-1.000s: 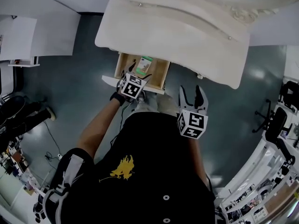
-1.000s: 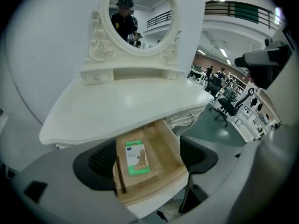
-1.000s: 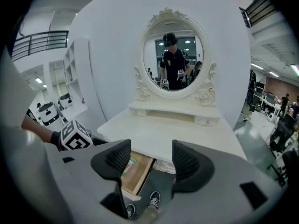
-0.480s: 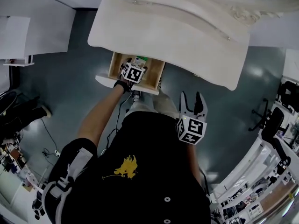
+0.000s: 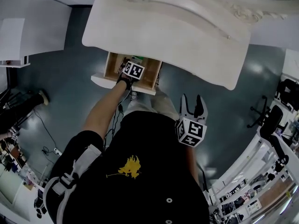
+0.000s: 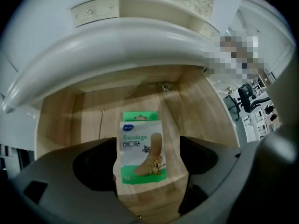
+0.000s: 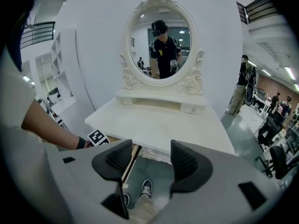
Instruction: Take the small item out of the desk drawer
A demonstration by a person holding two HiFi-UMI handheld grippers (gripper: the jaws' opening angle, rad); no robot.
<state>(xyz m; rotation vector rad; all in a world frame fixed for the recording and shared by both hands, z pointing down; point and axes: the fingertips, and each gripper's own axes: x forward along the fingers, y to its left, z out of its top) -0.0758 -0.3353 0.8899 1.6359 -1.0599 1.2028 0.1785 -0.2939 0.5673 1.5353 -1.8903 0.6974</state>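
Inside the open drawer (image 6: 210,118) of the white bench (image 5: 187,27): a green-and-white bandage pack (image 6: 141,148), lying flat on the wooden bottom. Straddled by the left gripper (image 6: 148,143), jaws apart on either side of the pack; contact with either pad impossible to confirm. In the head view, only the marker cube (image 5: 135,70) showing over the drawer, jaws hidden beneath it. Outside the drawer, to its right and nearer the person: the right gripper (image 7: 149,158), jaws apart on nothing, only grey floor and dark shoes (image 7: 146,187) beyond. Drawer's back wall lost under the bench top. Above the drawer, at the bench's rear, an oval mirror (image 7: 161,43).
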